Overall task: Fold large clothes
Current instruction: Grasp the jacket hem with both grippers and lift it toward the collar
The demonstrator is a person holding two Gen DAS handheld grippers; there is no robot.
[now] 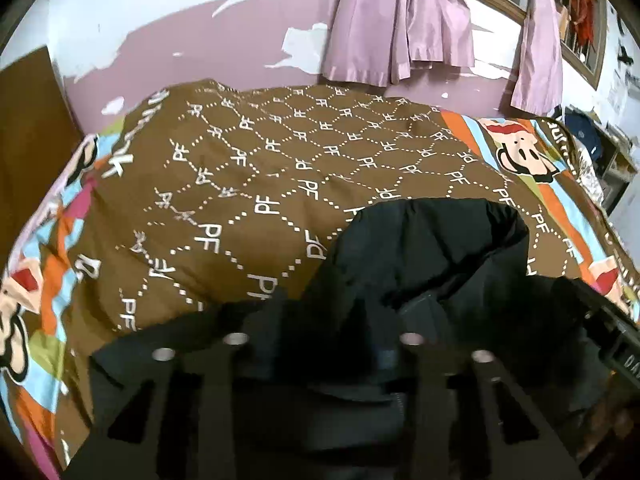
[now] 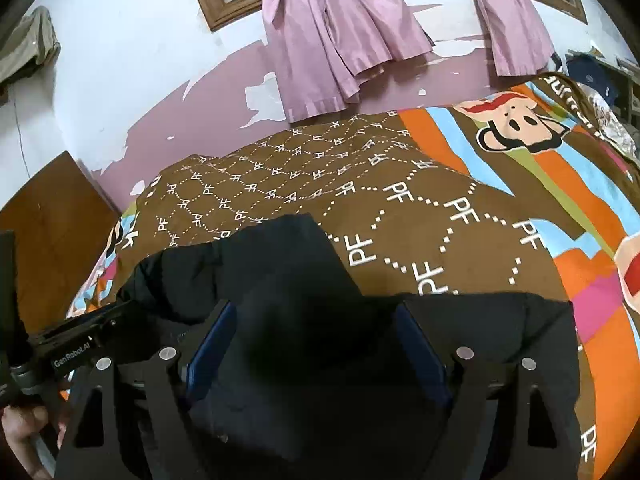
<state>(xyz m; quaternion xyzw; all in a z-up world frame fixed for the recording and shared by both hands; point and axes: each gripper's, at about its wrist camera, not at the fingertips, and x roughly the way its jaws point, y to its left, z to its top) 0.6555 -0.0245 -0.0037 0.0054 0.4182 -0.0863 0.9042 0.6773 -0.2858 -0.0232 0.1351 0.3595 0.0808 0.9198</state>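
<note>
A bulky black padded jacket [image 2: 320, 320] is being spread on the brown patterned bedspread [image 2: 400, 208], ready for folding. The right gripper [image 2: 318, 356] is being held apart over it; the left gripper's [image 1: 324, 360] state cannot be told.

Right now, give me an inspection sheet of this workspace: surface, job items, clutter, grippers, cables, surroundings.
Surface: bed with brown PF-print bedspread, monkey cartoon stripes along its edges.
Job's things: black jacket spread on the near part of the bed, its hood pointing toward the wall.
Clutter: dark blue garment and other items piled past the bed's far right corner.
Grippers: right gripper open over the jacket, blue pads apart; left gripper fingers apart over dark fabric.
Cables: nothing seen.
Surroundings: pink curtains knotted under a wood-framed window; peeling pink and white wall; wooden board at left.
</note>
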